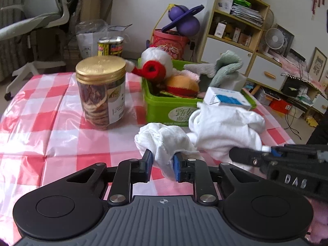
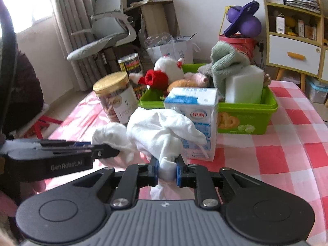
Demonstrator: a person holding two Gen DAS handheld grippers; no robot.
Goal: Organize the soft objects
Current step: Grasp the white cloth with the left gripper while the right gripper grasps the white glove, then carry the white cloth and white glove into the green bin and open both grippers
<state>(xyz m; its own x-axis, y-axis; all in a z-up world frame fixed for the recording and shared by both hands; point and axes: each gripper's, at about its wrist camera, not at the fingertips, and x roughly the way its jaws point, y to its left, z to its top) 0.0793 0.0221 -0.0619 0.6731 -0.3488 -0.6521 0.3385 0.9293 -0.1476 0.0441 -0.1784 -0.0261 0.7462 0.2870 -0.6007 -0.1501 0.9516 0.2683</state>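
Nearest in each wrist view is a bunch of white cloth caught between gripper fingers. Left gripper has its jaws closed most of the way on one twisted end of the white cloth, fabric filling the gap between the blue pads. Right gripper is closed the same way on another bunched end of that cloth, with a tail hanging below the fingers. Between the two grips the cloth looks lifted off the red-and-white checked tablecloth, sagging in loose folds.

Just beyond the cloth stands a blue-and-white milk carton, partly draped by the fabric on its near side. To the left, a little farther, is a clear jar with a gold lid, and behind it a printed can. Behind the carton sits the green bin, already crowded: a white and red plush toy, an orange plush, a green towel and a white foam block.

The step appears to be carrying the cloth to the bin. To do it well, I would keep both grips firm and raise the cloth high enough to pass over the carton, since a trailing fold could tip it. Bringing the grippers closer together would gather the slack. The freest spot looks like the near left of the bin, by the orange plush; lowering there before releasing should stop the cloth spilling over the rim.
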